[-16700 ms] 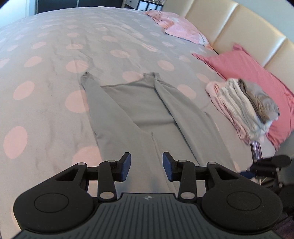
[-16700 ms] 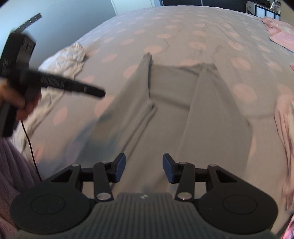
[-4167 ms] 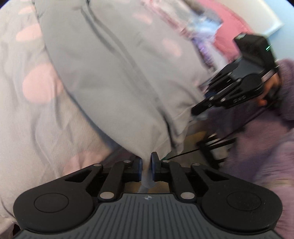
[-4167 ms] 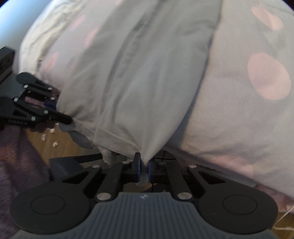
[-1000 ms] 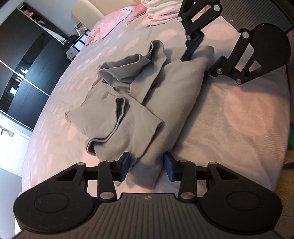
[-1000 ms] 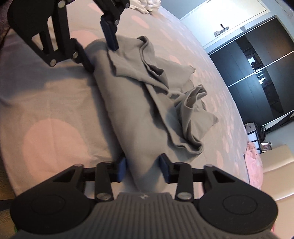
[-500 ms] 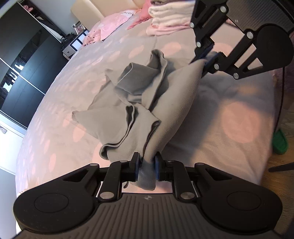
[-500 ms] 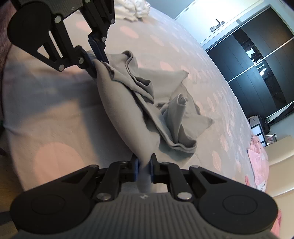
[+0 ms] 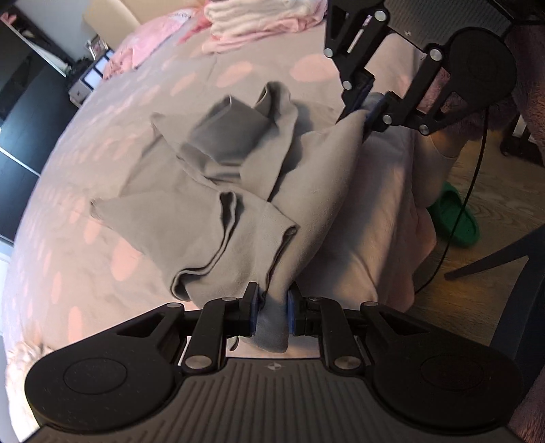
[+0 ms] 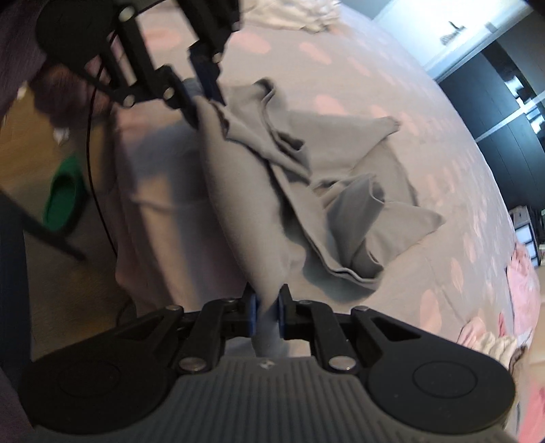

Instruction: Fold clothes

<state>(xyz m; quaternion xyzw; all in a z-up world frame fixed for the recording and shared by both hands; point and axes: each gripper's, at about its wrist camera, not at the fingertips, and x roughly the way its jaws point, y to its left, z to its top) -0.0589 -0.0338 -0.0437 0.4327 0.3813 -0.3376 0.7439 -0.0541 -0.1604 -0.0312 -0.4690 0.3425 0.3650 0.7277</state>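
Under everything you have the bed [image 9: 68, 191], its grey cover dotted with pale pink circles; its near edge drops to a wooden floor [image 9: 504, 191].

On the bed, near that edge, lies the grey garment [image 9: 190, 221]. It is rumpled: loose folds bunch up in the middle and a flat corner reaches out toward the far side. The edge nearest you is lifted and drawn taut in a ridge between your two tools, while the rest rests on the cover.

Beyond it, near the pale headboard, sits a stack of folded pink and white clothes [image 9: 259, 17], well apart from the grey garment. More pink fabric [image 10: 521, 272] lies by the bed's far side in the right wrist view.

On the floor beside the bed you can see a green slipper [image 9: 456, 218] with a black cable [image 9: 473, 170] running across it.

Your left hand-held gripper [image 9: 271, 308] is pressed together on one end of that taut edge, cloth bulging out between the blue pads. Your right hand-held gripper [image 10: 266, 311] pinches the other end the same way, a tongue of grey fabric hanging through behind its fingers.
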